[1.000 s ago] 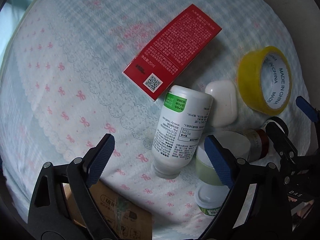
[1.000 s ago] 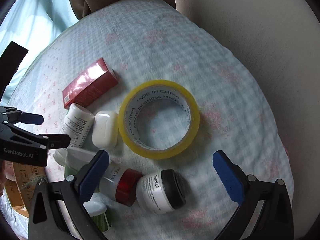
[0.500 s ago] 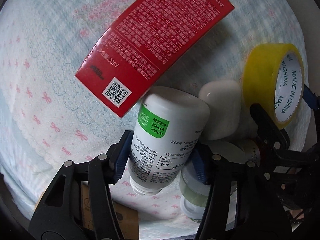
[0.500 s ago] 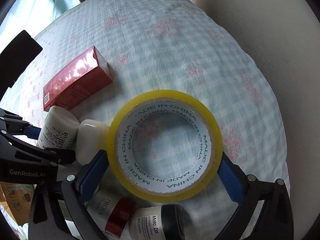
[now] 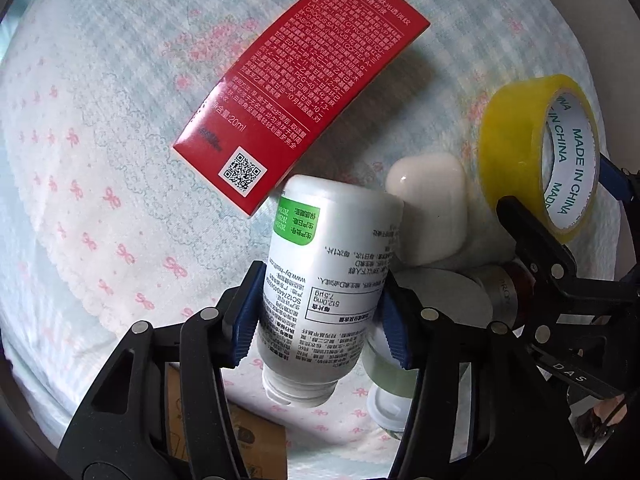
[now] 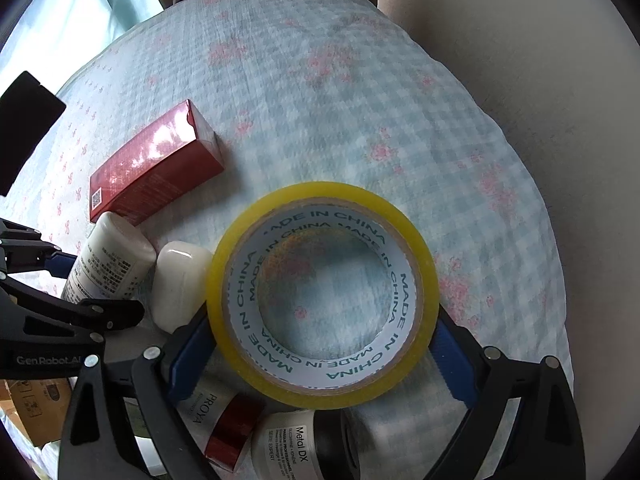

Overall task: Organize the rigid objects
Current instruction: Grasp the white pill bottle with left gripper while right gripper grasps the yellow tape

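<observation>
My left gripper (image 5: 320,316) is shut on a white bottle with a green label (image 5: 320,280), which lies on its side; the bottle also shows in the right wrist view (image 6: 108,264). My right gripper (image 6: 320,344) is shut on a yellow tape roll (image 6: 320,292), its blue pads pressing both sides; the roll also shows in the left wrist view (image 5: 540,152). A red box (image 5: 304,84) lies just beyond the bottle. A white earbud case (image 5: 432,216) sits between the bottle and the roll.
A red-capped PROYA bottle (image 6: 224,420) and a Metal DX bottle with a black cap (image 6: 312,448) lie under the right gripper. A pale green jar (image 5: 396,372) lies beside the left fingers. A cardboard box (image 5: 256,444) stands below the checked cloth (image 6: 360,100).
Both grippers moved forward and closed: the left onto the white bottle, the right onto the yellow tape roll. Both were open one second ago.
</observation>
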A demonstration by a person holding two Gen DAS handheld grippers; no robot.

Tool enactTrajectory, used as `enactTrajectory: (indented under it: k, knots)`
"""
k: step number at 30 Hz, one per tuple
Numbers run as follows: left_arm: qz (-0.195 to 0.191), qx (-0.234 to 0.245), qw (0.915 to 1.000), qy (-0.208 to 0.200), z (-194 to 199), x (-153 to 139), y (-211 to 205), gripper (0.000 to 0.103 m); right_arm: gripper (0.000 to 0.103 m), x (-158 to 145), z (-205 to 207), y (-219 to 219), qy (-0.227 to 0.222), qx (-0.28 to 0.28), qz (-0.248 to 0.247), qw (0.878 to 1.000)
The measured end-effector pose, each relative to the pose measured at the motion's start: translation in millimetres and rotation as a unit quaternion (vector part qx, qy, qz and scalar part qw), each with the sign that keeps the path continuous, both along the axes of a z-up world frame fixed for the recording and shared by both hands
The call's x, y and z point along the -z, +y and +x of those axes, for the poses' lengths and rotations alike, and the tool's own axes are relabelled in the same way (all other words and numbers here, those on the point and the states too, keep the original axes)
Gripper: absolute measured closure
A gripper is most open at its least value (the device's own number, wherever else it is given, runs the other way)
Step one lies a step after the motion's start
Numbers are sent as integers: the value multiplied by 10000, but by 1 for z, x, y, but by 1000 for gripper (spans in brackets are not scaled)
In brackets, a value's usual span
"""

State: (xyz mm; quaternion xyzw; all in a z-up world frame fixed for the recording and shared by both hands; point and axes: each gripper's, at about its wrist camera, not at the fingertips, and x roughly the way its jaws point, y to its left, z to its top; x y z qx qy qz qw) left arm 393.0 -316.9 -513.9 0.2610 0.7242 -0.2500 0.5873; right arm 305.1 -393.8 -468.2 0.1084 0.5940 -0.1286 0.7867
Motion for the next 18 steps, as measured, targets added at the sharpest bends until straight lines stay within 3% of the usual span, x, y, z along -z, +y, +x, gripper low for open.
enactTrajectory:
  k: [9,18]
  knots:
    - [-314,-183,9992,-167,2,-42,40,54,8,-21,-14,7,-120,2,-55,9999]
    - [-785,-574,9941,-477,4,-130,88,54,8,-72,-17,4,-333,-82,-157,9993]
